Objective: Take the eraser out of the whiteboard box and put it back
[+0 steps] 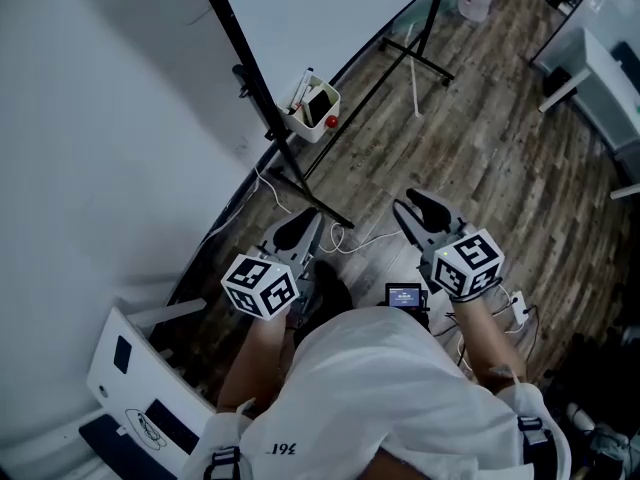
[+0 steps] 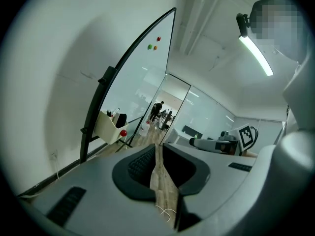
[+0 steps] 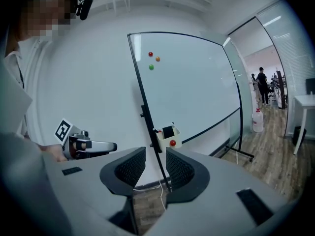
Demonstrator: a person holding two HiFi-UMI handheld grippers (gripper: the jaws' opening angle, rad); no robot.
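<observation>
Task not yet begun, as judged from how things lie. The eraser, a black block, is seen standing inside the whiteboard box. The box is hung on the dark frame of the whiteboard. A red ball is stuck on the box front & pens are stood in it beside the eraser.

Both grippers are held low in front of the person, well apart from the box. The L gripper fingers are set narrow, w/ only a thin strip of wood floor seen btw them; nothing is held. The R gripper fingers are set a bit wider, also w/ nothing held; only the far frame is seen through the gap.

All steps are left: the box must be reached, the eraser gripped & lifted out, then put back in.

Writing: no words are found on the whiteboard, only 3 small dots (red, orange, green) stuck near its top. Black-&-white square patterns are shown on the gripper cubes, no words. A few marks are printed on the white shirt but can't be read for sure. A round logo on a white panel at the L is too small to be read.
</observation>
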